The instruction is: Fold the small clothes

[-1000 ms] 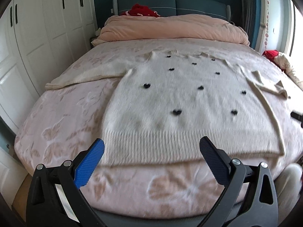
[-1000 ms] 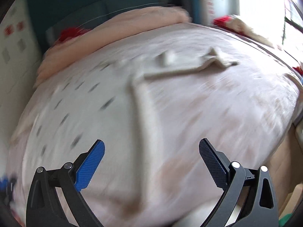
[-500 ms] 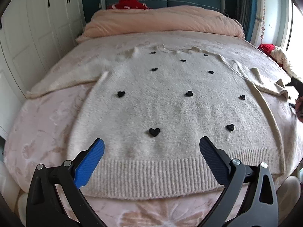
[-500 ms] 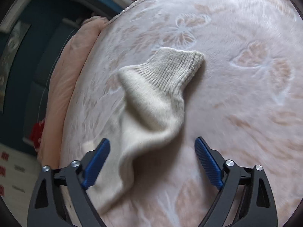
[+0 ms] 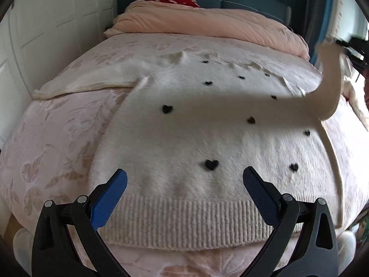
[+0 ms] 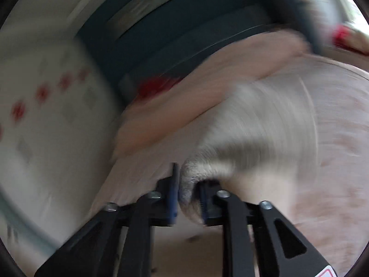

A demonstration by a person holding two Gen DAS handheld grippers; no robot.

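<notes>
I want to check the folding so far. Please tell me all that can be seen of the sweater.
The sweater is cream, fluffy knit, with small black hearts and a ribbed hem. It lies flat, front up, on the pink bed cover, hem nearest the open left tongs. One sleeve lies out flat; the other is lifted above the body, its cuff between the closing right tongs.

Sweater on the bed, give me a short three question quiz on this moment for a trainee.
1. True or false: the left tool grips the sweater hem.
2. Which part sits between the closing jaws of the right tool? A) collar B) sleeve C) hem
3. Fill in: the black marks on the sweater are shaped like ____.

Key: 1 false, it is open above the hem. 2 B. 3 hearts.
</notes>
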